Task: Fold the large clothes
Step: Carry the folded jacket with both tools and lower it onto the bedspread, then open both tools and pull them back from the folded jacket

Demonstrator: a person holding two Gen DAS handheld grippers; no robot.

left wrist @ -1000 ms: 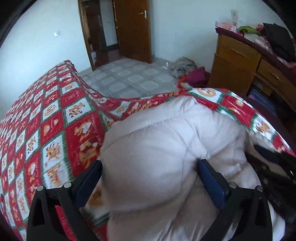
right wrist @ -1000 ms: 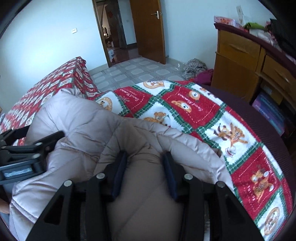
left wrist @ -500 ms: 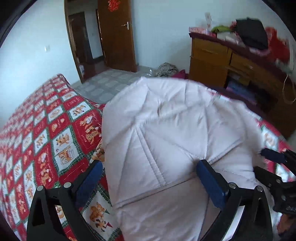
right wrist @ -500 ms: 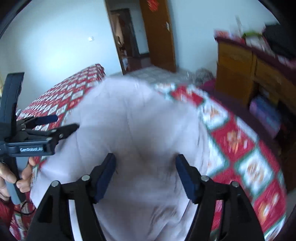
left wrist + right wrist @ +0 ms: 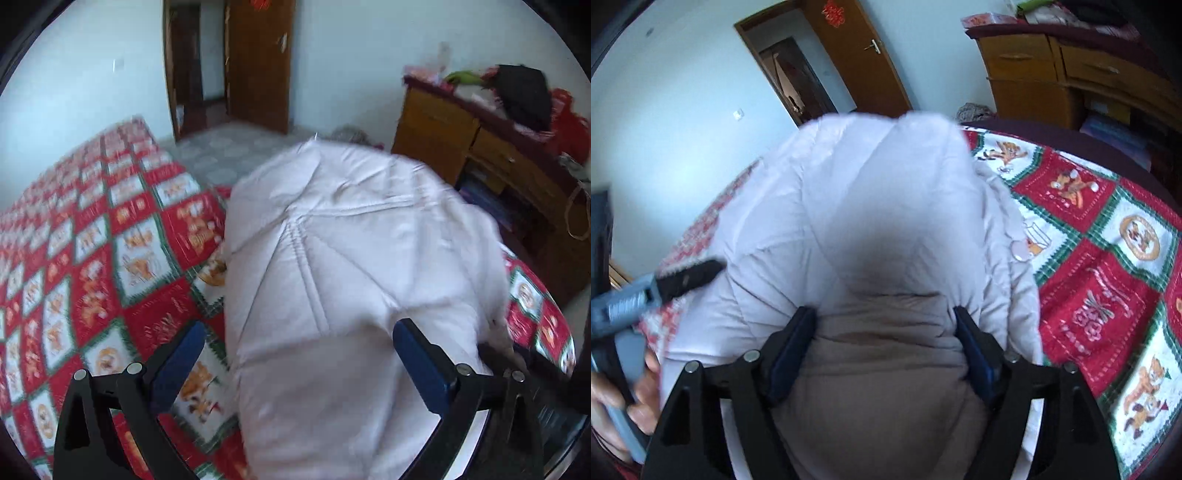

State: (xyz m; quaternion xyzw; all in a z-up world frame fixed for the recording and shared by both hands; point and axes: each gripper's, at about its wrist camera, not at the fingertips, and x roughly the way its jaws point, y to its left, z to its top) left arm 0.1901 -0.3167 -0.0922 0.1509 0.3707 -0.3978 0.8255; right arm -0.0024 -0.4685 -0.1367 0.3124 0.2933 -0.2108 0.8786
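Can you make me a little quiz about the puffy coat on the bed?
1. True or false: the puffy white coat lies on a red patterned bedspread.
2. What stands beyond the bed on the right: A) a fridge, B) a wooden dresser, C) a bathtub?
3. Fill in: the fingers of the left gripper and the right gripper are spread ____.

Key: 1 true. 2 B. 3 open, with coat fabric bulging between them.
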